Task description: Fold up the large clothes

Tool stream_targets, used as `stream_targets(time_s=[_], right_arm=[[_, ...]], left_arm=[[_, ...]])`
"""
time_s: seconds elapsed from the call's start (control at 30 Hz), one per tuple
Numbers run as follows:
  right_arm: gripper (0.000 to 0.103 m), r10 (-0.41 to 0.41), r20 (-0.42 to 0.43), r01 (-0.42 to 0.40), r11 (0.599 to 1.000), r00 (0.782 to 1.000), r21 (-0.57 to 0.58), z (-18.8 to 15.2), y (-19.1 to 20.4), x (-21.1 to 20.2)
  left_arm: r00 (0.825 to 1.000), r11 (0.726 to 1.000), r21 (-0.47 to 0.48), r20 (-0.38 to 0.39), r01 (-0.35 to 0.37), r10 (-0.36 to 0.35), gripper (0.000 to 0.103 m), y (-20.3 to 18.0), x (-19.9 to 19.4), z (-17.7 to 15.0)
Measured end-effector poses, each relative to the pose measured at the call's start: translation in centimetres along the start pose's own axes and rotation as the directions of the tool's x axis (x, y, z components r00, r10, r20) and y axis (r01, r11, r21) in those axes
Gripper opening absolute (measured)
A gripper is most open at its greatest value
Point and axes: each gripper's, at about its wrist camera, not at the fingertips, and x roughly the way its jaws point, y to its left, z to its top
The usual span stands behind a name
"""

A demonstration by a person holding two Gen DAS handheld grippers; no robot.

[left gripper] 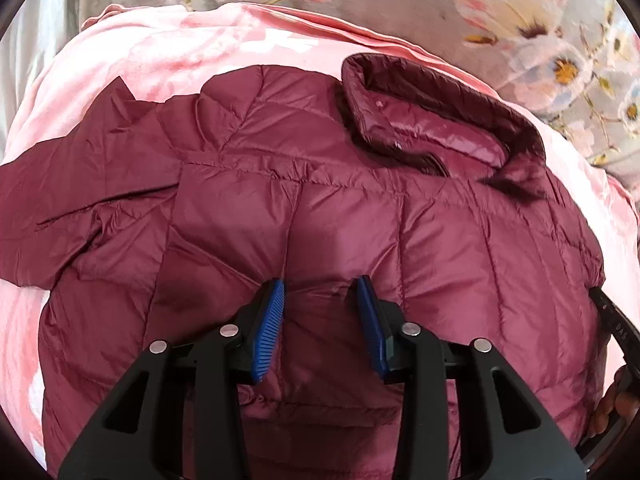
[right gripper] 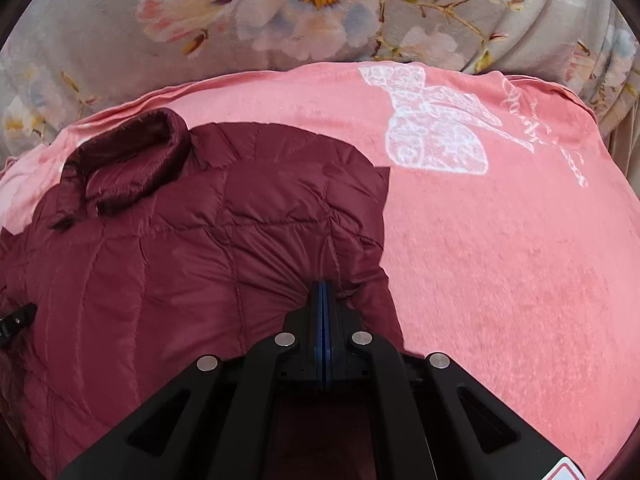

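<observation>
A: What is seen at the blue ribbed pads (left gripper: 269,332) of the left gripper (left gripper: 320,292)?

B: The 2 pads are held apart, and nothing is clamped between them. Only the quilted fabric of the dark maroon puffer jacket (left gripper: 320,208) is seen in the gap, lying below the tips.

A: And the right gripper (right gripper: 325,286)?

B: Its 2 fingers are pressed together, and a pinch of the jacket's fabric (right gripper: 240,240) is caught at the tips. Creases are seen fanning out from that point, close to the jacket's right-hand edge in that view.

A: How is the jacket laid?

B: It is spread flat on a pink plush blanket (right gripper: 500,260), with its stand-up collar (left gripper: 440,120) at the far end. In the left wrist view, a sleeve (left gripper: 80,184) is stretched out to the left over the blanket.

A: What is found further out?

B: A white lace-pattern bow (right gripper: 432,120) is printed on the blanket beyond the jacket. Behind the blanket, a grey floral cover (right gripper: 280,20) with pale blossoms is seen. At the right edge of the left wrist view, fingers of the person's hand (left gripper: 616,400) are glimpsed around a black frame.
</observation>
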Motion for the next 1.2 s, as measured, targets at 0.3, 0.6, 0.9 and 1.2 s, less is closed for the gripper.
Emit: stream_targets(time_s=[0.3, 0.6, 0.9, 1.2], right_arm=[[0.000, -0.001, -0.015, 0.001, 1.000, 1.000, -0.001, -1.6, -0.8, -0.7], [0.000, 0.127, -0.011, -0.127, 0.991, 0.992, -0.030, -1.1, 2.4, -4.6], [0.000, 0.083, -0.048, -0.086, 0.993, 0.995, -0.081, -3.7, 3.5, -2.5], [0.007, 0.161, -0.019, -0.162, 0.979, 0.987, -0.124, -3.0, 8.8, -8.2]], left_arm=[[1.000, 0.998, 0.067, 0.007, 0.005, -0.005, 0.035, -0.1, -1.5, -2.8], [0.995, 0.989, -0.115, -0.027, 0.089, -0.092, 0.031, 3.4, -3.6, -2.7], [0.998, 0.996, -0.063, -0.017, 0.062, -0.063, 0.028, 3.0, -3.4, -4.7], [0.984, 0.956, -0.264, 0.154, 0.131, -0.092, 0.062, 11.4, -10.6, -4.0]])
